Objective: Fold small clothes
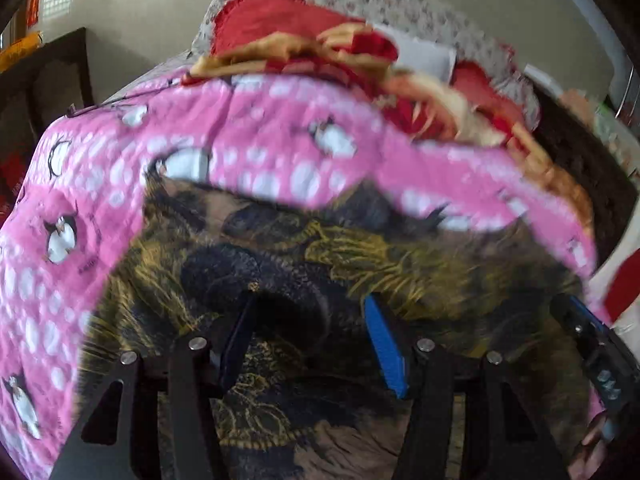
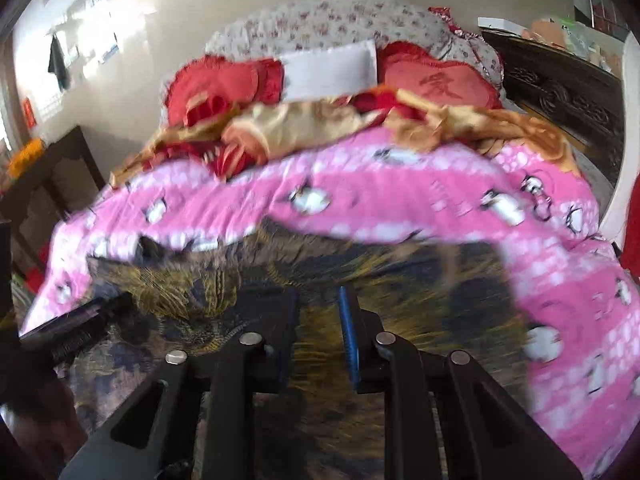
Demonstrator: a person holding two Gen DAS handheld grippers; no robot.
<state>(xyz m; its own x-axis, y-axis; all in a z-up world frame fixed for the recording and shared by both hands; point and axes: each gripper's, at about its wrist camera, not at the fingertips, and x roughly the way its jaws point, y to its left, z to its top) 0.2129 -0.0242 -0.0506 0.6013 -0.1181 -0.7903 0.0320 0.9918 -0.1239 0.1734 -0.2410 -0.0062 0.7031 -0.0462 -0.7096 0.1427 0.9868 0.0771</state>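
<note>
A dark garment with a gold and brown print lies spread on the pink penguin quilt; it also shows in the right wrist view. My left gripper hovers low over the garment's near part, its blue-padded fingers wide apart with only cloth below them. My right gripper is also over the garment, fingers apart and holding nothing. The right gripper shows at the right edge of the left wrist view, the left gripper at the left edge of the right wrist view. Both views are motion-blurred.
The quilt covers a bed. Red cushions, a white pillow and a gold and red blanket are heaped at the head. A dark carved wooden cabinet stands at the right, dark furniture at the left.
</note>
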